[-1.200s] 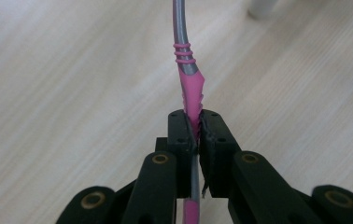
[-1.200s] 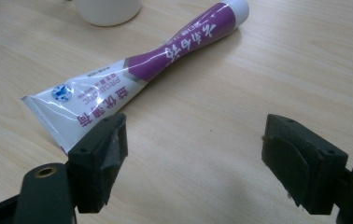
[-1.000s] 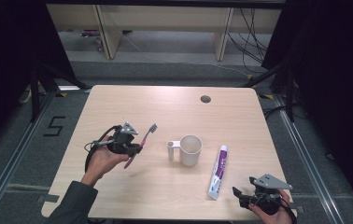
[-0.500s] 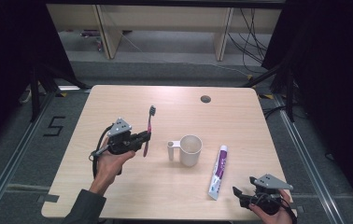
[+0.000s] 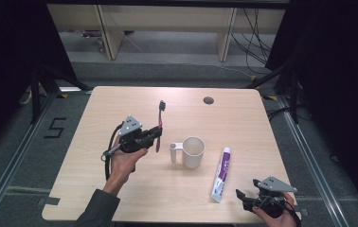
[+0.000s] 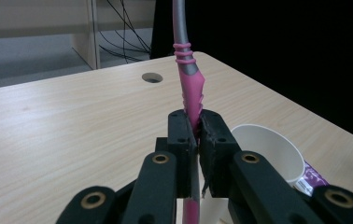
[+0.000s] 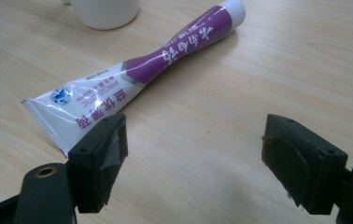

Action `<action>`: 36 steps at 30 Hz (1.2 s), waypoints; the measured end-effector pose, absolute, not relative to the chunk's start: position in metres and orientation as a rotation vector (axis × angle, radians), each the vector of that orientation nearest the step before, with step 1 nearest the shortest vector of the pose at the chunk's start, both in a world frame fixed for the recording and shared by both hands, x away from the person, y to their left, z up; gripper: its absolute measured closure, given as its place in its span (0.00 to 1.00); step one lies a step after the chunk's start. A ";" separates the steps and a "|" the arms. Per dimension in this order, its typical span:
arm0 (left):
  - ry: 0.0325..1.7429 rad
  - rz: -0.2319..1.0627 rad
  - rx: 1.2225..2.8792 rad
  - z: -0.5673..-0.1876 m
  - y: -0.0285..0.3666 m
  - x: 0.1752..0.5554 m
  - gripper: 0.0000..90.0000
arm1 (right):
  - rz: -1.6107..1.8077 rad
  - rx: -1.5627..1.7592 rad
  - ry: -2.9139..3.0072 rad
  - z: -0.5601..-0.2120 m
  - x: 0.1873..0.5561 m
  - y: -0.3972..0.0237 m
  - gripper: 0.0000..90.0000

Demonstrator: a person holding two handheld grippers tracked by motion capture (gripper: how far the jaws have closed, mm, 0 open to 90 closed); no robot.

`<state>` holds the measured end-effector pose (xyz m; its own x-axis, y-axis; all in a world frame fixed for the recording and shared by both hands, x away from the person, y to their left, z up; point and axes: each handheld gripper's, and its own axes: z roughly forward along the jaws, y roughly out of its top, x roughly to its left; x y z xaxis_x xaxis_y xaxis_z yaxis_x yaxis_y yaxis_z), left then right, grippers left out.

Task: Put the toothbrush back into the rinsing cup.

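Note:
My left gripper [image 5: 157, 135] [image 6: 197, 135] is shut on the pink handle of a toothbrush [image 5: 160, 123] [image 6: 188, 84], held above the table left of centre. The brush stands nearly upright with its dark bristle head at the top. A white mug [image 5: 192, 152] [image 6: 270, 151] stands just to its right, handle toward the gripper. A white and purple toothpaste tube [image 5: 221, 173] [image 7: 151, 70] lies flat right of the mug. My right gripper [image 5: 243, 198] [image 7: 195, 158] rests near the table's front right edge, open, its jaws just short of the tube's flat end.
The light wooden table [image 5: 120, 189] has a round cable hole [image 5: 208, 100] near its far edge. Shelving legs and loose cables lie on the floor behind it. Dark stands flank the table on both sides.
My left gripper has carried the toothbrush right and slightly up toward the mug, and the brush has swung from a slant to nearly upright. The right gripper has kept still.

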<state>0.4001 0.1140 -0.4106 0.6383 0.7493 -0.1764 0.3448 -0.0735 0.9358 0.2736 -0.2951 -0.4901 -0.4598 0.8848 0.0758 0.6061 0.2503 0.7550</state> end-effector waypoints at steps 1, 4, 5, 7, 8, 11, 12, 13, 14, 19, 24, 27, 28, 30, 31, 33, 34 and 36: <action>0.905 0.439 1.664 -0.410 0.113 0.400 0.92 | 1.037 1.319 2.164 -0.490 0.275 -0.297 0.26; 0.890 0.445 1.649 -0.405 0.109 0.401 0.92 | 1.036 1.317 2.164 -0.490 0.275 -0.298 0.26; 0.883 0.441 1.642 -0.404 0.107 0.401 0.92 | 1.035 1.319 2.164 -0.490 0.275 -0.298 0.26; 0.873 0.446 1.646 -0.402 0.103 0.400 0.92 | 1.039 1.317 2.163 -0.490 0.275 -0.298 0.26; 0.864 0.444 1.649 -0.402 0.101 0.400 0.92 | 1.035 1.319 2.165 -0.490 0.275 -0.298 0.26; 0.846 0.438 1.651 -0.403 0.095 0.399 0.92 | 1.040 1.315 2.160 -0.491 0.275 -0.297 0.26; 0.844 0.438 1.649 -0.403 0.093 0.399 0.92 | 1.041 1.308 2.161 -0.491 0.275 -0.297 0.26; 0.841 0.436 1.648 -0.403 0.092 0.400 0.92 | 1.043 1.308 2.161 -0.491 0.275 -0.297 0.26; 0.836 0.428 1.648 -0.403 0.090 0.400 0.92 | 1.038 1.309 2.159 -0.491 0.275 -0.297 0.26; 0.822 0.433 1.642 -0.399 0.083 0.403 0.92 | 1.039 1.308 2.163 -0.490 0.275 -0.298 0.26; 0.821 0.441 1.635 -0.399 0.077 0.406 0.92 | 1.041 1.310 2.165 -0.490 0.275 -0.298 0.26; 0.821 0.430 1.629 -0.402 0.074 0.407 0.92 | 1.053 1.313 2.166 -0.491 0.275 -0.297 0.26; 0.816 0.433 1.629 -0.404 0.073 0.407 0.92 | 1.053 1.311 2.165 -0.491 0.275 -0.297 0.26; 0.813 0.434 1.638 -0.407 0.072 0.407 0.92 | 1.052 1.315 2.166 -0.491 0.275 -0.297 0.26; 0.814 0.435 1.643 -0.408 0.071 0.408 0.92 | 1.044 1.302 2.161 -0.491 0.275 -0.297 0.26; 0.813 0.440 1.647 -0.410 0.071 0.408 0.92 | 1.056 1.312 2.166 -0.491 0.275 -0.297 0.26; 0.818 0.438 1.643 -0.411 0.071 0.409 0.92 | 1.057 1.312 2.166 -0.491 0.275 -0.297 0.26; 0.821 0.438 1.644 -0.415 0.070 0.409 0.92 | 1.059 1.320 2.171 -0.491 0.275 -0.296 0.26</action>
<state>0.4095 0.0703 -0.4146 0.6817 0.7166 -0.1476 0.2760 -0.0650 0.9590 0.2745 -0.2963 -0.4909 -0.4826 0.8741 0.0560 0.5824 0.2725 0.7659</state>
